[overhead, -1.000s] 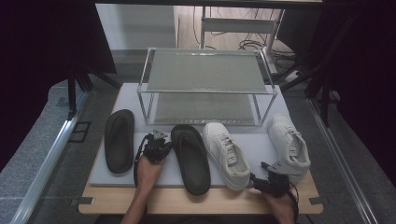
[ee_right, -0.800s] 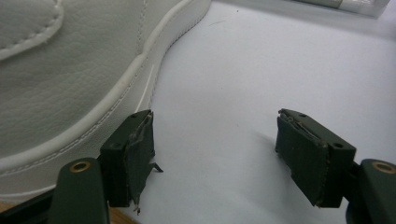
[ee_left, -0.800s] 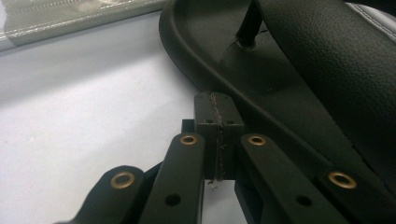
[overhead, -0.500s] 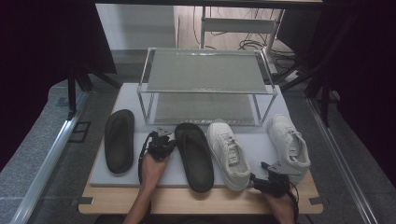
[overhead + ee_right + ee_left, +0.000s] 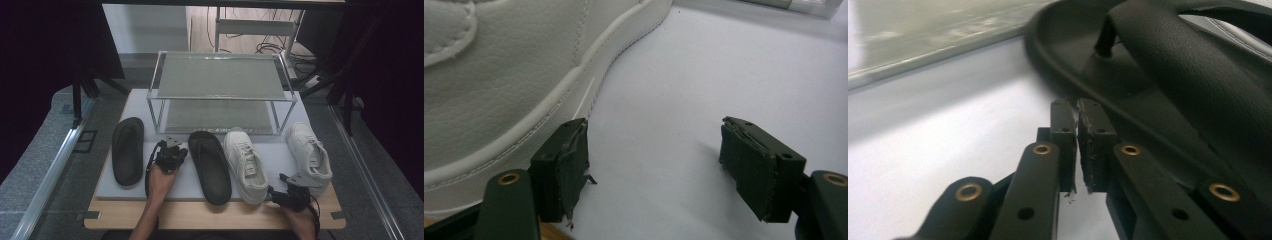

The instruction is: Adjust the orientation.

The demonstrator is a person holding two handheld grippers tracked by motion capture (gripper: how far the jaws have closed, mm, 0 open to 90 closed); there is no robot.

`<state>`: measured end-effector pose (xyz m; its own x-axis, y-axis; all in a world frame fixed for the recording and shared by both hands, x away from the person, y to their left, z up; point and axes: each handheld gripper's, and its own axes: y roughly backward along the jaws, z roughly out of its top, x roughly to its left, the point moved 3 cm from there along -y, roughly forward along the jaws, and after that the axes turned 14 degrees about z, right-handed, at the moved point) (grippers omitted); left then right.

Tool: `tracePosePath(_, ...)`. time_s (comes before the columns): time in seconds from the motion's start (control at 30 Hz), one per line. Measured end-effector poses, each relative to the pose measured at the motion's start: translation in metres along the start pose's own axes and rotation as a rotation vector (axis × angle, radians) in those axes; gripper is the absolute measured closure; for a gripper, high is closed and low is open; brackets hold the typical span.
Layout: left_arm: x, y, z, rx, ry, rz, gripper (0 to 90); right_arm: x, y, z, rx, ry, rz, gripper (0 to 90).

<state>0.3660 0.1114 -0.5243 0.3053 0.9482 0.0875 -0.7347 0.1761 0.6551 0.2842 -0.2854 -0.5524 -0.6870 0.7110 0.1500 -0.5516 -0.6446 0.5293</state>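
A black sandal (image 5: 210,166) lies on the pale mat (image 5: 186,185), with its twin (image 5: 127,150) farther left. My left gripper (image 5: 171,150) rests between them, close to the nearer sandal's toe end. In the left gripper view the jaws (image 5: 1077,102) have just been opening: a thin slit parts the pads, nothing is in it, and the sandal (image 5: 1168,80) lies just right of them. Two white sneakers (image 5: 245,165) (image 5: 310,154) lie to the right. My right gripper (image 5: 282,192) stands open at the near end of the mat; its jaws (image 5: 654,125) hold nothing, the left pad beside a sneaker sole (image 5: 509,100).
A two-shelf metal and glass rack (image 5: 220,80) stands at the back of the mat. The wooden table edge (image 5: 200,215) runs along the front. Metal rails and dark stands flank the table on both sides.
The nearer black sandal has shifted a little to the right, toward the sneaker, along with my left hand. The right hand has kept still.
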Motion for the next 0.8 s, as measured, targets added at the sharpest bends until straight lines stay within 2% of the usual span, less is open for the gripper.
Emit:
tracePosePath(0.2, 0.03, 0.029, -0.014, -0.012, 0.053, 0.065, 79.8, 0.0, 0.0, 0.0, 0.0, 0.0, 0.0, 27.7)
tracePosePath(0.27, 0.046, 0.042, -0.018, -0.019, 0.069, 0.107, 79.2, 0.0, 0.0, 0.0, 0.0, 0.0, 0.0, 27.7)
tracePosePath(0.3, 0.046, 0.042, -0.018, -0.019, 0.069, 0.107, 79.0, 0.0, 0.0, 0.0, 0.0, 0.0, 0.0, 27.7)
tracePosePath(0.47, 0.074, 0.057, -0.023, -0.027, 0.112, 0.188, 78.4, 0.0, 0.0, 0.0, 0.0, 0.0, 0.0, 27.7)
tracePosePath(0.63, 0.098, 0.061, -0.027, -0.02, 0.155, 0.234, 76.6, 0.0, 0.0, 0.0, 0.0, 0.0, 0.0, 27.7)
tracePosePath(0.8, 0.11, 0.053, -0.027, 0.007, 0.171, 0.245, 74.6, 0.0, 0.0, 0.0, 0.0, 0.001, -0.001, 27.7)
